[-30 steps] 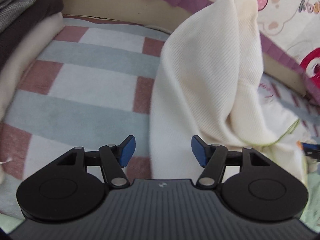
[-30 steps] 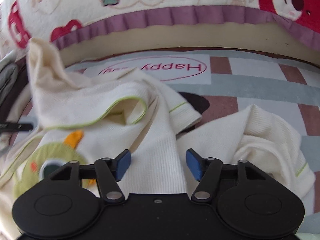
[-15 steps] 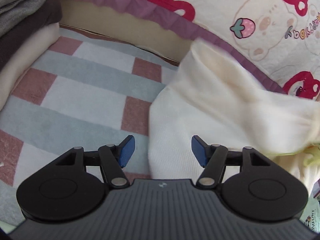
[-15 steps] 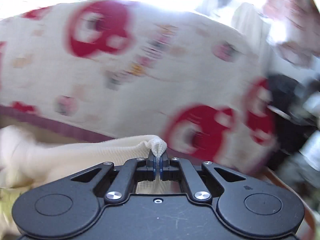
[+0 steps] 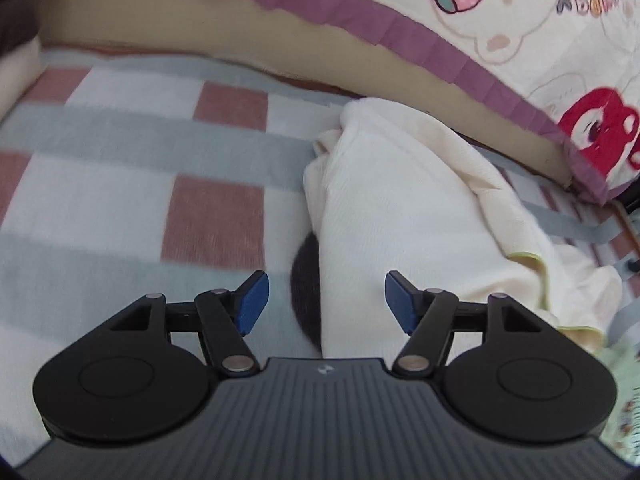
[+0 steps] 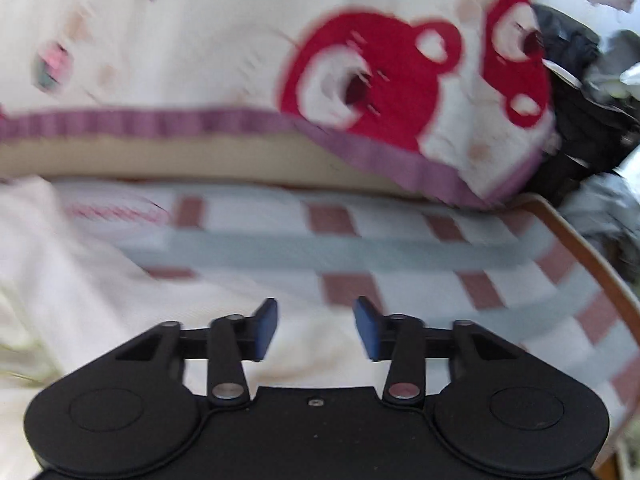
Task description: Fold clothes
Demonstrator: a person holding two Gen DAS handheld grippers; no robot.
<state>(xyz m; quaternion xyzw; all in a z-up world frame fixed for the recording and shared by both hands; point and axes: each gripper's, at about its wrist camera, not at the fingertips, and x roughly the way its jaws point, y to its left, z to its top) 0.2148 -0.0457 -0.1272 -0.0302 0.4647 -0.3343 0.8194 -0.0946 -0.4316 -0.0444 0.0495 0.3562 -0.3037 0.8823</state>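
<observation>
Checked blanket [image 5: 120, 208] below a bear-print quilt [image 5: 540, 40], cream knit garment [image 5: 400, 220] lying bunched lengthwise on it, left gripper [image 5: 326, 300] and right gripper [image 6: 316, 328] both jaws apart, empty; likely between folds, calling for a fresh edge grip.

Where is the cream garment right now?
In the left wrist view, the garment lies crumpled on the checked blanket, right of centre, just below the cushion.

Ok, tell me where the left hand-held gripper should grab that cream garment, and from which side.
Take the cream garment at its bunched far tip near the headboard, coming straight forward with the open left hand-held gripper. The cloth gathers into a raised ridge there, probably pinchable, whereas nearer it lies broad and flat.
</observation>
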